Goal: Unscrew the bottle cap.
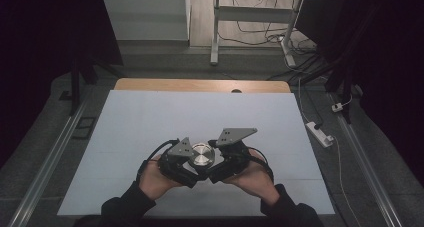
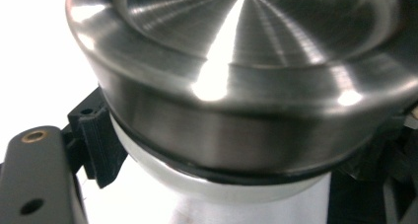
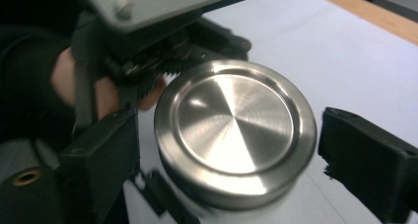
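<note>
Steel lid [image 3: 235,130] on jar [image 2: 236,194]: stiff, slick, prob. heavy. Right gripper [image 3: 224,150] open, 2 jaws astride rim, best hold. Left gripper [image 1: 187,171] under lid on jar; grip can't tell.

A brushed steel lid [image 2: 246,76] looms close, a black claw pad [image 2: 96,135] touching its lower left.

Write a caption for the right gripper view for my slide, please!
Right gripper's open jaws straddle a shiny steel lid on a container, left gripper close behind it.
</note>
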Demonstrator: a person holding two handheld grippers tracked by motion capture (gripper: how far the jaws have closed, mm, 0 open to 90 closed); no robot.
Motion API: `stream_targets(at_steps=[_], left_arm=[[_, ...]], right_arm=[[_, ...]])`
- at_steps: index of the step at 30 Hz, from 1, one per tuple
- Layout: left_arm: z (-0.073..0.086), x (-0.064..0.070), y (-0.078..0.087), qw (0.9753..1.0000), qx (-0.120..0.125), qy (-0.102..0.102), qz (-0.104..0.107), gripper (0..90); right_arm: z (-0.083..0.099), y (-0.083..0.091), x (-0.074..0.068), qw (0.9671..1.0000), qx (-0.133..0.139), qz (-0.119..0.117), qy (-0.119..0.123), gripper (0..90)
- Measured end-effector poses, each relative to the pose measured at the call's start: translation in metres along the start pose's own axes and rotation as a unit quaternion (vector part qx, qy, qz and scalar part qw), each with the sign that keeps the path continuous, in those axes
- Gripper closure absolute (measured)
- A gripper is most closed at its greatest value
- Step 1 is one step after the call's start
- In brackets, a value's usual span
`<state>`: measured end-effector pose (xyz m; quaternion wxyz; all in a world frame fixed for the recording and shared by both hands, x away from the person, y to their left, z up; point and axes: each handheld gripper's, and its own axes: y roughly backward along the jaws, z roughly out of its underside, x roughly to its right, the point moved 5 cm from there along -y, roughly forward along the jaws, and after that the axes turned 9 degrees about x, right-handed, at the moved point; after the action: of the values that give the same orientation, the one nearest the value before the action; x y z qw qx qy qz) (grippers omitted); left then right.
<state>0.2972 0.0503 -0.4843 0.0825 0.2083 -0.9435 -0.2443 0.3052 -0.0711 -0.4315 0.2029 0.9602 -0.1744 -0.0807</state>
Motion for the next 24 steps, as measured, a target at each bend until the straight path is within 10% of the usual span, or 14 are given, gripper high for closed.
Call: stream_targets(at_steps=[8, 17, 24], left_arm=[[-0.001, 0.002, 0.002, 0.9997, 0.002, -0.014, 0.02, 15.7], [-0.001, 0.009, 0.006, 0.9941, 0.008, -0.043, 0.1, 15.7], [0.0, 0.008, 0.005, 0.9939, 0.006, -0.045, 0.101, 15.7]], right_arm=[[0.0, -0.002, -0.001, 0.9996, 0.028, -0.002, 0.0, 19.5], [0.001, 0.008, 0.002, 0.9911, 0.04, -0.127, 0.01, 19.7], [0.0, 0.011, 0.005, 0.9892, 0.052, -0.137, 0.002, 19.8]])
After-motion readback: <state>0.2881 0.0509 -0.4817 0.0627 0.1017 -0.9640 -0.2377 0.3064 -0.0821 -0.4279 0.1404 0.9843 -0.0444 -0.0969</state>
